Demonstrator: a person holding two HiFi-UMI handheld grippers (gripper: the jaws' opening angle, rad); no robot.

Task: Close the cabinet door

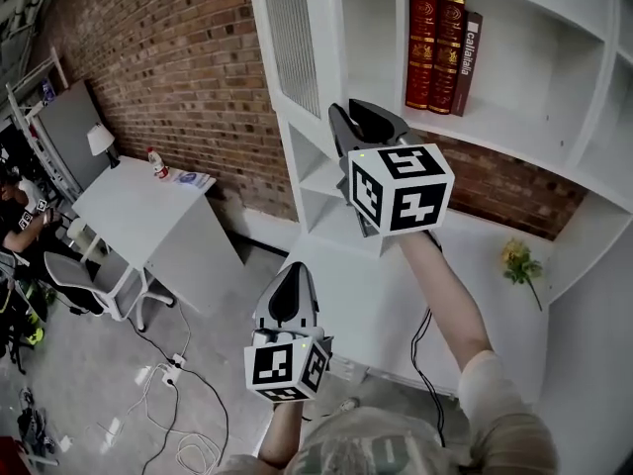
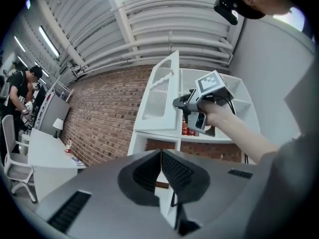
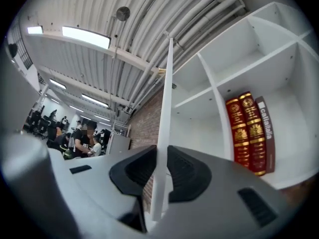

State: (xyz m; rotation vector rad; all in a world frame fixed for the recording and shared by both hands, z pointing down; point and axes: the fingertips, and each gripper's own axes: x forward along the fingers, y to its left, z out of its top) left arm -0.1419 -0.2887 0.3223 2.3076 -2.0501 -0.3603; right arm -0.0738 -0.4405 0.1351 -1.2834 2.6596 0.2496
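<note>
The door point(image 1: 292, 43) stands swung open at the left of the cabinet point(image 1: 579, 117), its free edge toward the person. It leaves open the compartment that holds 3 books point(image 1: 440, 52). The right hand-held gripper point(image 1: 364, 115) is clenched on that thin free edge: in its own view the door point(image 3: 166, 108) runs edge-on between the 2 pads of the hand-held gripper point(image 3: 160, 156), with no gap showing on either side.

The main risk is probably the grip slipping. The edge is narrow and smooth, and the door must travel an arc about its hinge. A straight push or pull would likely drag the pads along the panel or twist them off it. The same mismatch could strain the hinge.

A 2nd risk seems to come at the end of the swing. With a jaw on the inner face, that jaw could be pinched between door and frame unless the grip is let go in time. A hard shove could also slam the door and shake the books.

The right arm point(image 1: 450, 295) reaches forward and up over the bench point(image 1: 475, 255), and its gripper points slightly above level. The left hand-held gripper point(image 1: 293, 270) is lower and nearer the body, well apart from the door. In its own view its jaws meet at the tips and hold nothing point(image 2: 161, 153).
</note>
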